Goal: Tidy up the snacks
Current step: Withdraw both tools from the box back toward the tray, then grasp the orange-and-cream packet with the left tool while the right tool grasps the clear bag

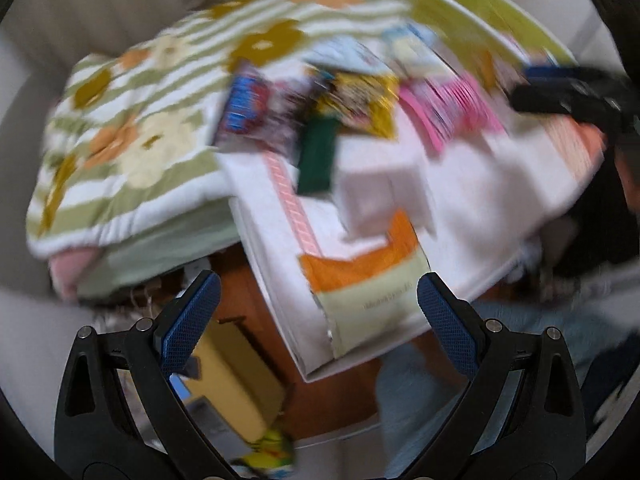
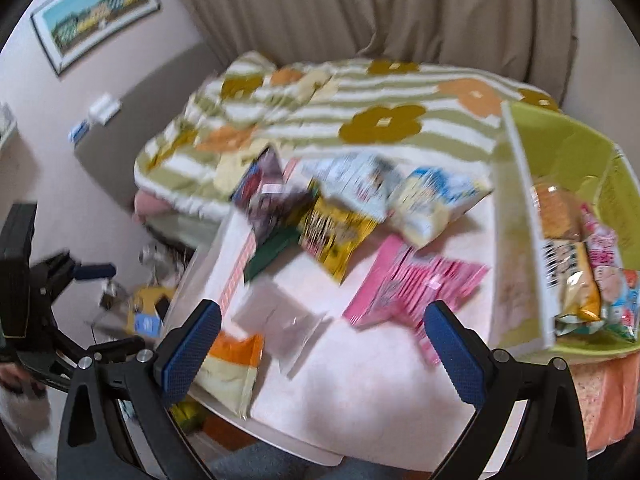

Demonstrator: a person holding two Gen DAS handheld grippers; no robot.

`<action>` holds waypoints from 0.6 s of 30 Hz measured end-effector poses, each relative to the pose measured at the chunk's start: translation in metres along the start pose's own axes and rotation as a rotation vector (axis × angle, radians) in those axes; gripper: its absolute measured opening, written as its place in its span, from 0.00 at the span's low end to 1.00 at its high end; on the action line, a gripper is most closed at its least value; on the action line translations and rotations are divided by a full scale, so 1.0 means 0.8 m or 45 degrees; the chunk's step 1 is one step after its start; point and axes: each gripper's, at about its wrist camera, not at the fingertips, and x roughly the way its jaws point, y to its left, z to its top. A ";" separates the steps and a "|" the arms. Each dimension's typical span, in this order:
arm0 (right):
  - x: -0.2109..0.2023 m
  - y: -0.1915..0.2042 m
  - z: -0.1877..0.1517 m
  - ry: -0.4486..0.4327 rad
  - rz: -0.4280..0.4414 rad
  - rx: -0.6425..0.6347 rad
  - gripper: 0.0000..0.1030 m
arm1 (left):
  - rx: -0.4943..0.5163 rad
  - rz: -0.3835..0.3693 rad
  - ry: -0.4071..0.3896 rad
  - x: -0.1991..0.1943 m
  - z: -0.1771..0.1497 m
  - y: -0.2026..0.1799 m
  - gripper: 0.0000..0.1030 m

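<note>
Both views are motion-blurred. Several snack packs lie on a white table: a pink pack, a yellow-black pack, a blue-white pack, a green box, a clear pouch and an orange-cream pack. A lime-green bin at the right holds several snack bags. My right gripper is open and empty above the table's near part. My left gripper is open and empty near the table's front corner, by the orange-cream pack. The left gripper also shows in the right wrist view.
A green-striped flowered quilt covers the far side of the table. A beige curtain hangs behind. A framed picture is on the left wall. Below the table edge are an orange-brown floor and a yellow box.
</note>
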 end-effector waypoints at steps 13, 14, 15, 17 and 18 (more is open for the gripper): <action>0.095 0.024 -0.042 0.234 0.069 -0.439 0.98 | 0.506 -0.114 0.133 0.082 -0.006 -0.056 0.95; 0.102 0.025 -0.043 0.250 0.075 -0.463 0.98 | 0.515 -0.121 0.136 0.085 -0.005 -0.058 0.95; 0.108 0.027 -0.044 0.267 0.077 -0.491 0.98 | 0.526 -0.124 0.143 0.090 -0.005 -0.060 0.95; 0.120 0.033 -0.047 0.296 0.068 -0.565 0.98 | 0.547 -0.121 0.162 0.101 -0.005 -0.062 0.95; 0.125 0.034 -0.048 0.304 0.063 -0.599 0.98 | 0.559 -0.124 0.175 0.106 -0.005 -0.063 0.95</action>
